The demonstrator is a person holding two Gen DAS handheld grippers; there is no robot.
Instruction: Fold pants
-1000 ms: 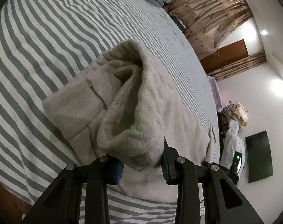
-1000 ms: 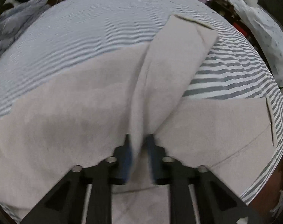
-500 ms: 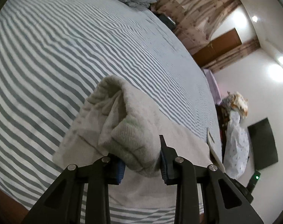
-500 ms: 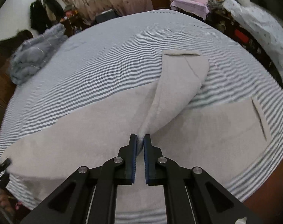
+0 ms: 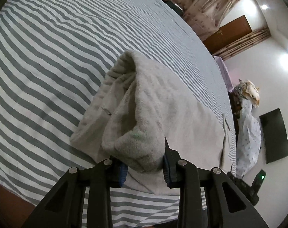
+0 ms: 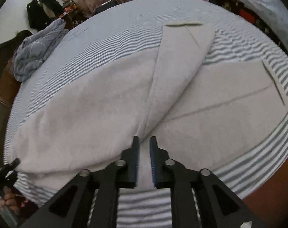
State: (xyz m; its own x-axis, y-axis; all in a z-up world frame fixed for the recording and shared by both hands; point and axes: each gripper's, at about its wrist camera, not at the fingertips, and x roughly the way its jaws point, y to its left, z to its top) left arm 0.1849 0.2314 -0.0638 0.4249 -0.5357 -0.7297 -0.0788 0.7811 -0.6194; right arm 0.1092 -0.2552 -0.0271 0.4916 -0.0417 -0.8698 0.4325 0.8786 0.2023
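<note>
Pants (image 6: 83,114) lie on the bed (image 5: 48,47); left tongs (image 5: 144,168) pinch the waistband to lift it over, right tongs (image 6: 144,159) have just been opening, empty.

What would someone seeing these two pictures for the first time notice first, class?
The beige pants sprawl across the grey-striped bedsheet, one leg lying folded over the rest. Close up, the left gripper pinches a bunched end of the fabric, lifted off the bed. The right gripper has just been opening, its jaws apart with nothing between them.
</note>
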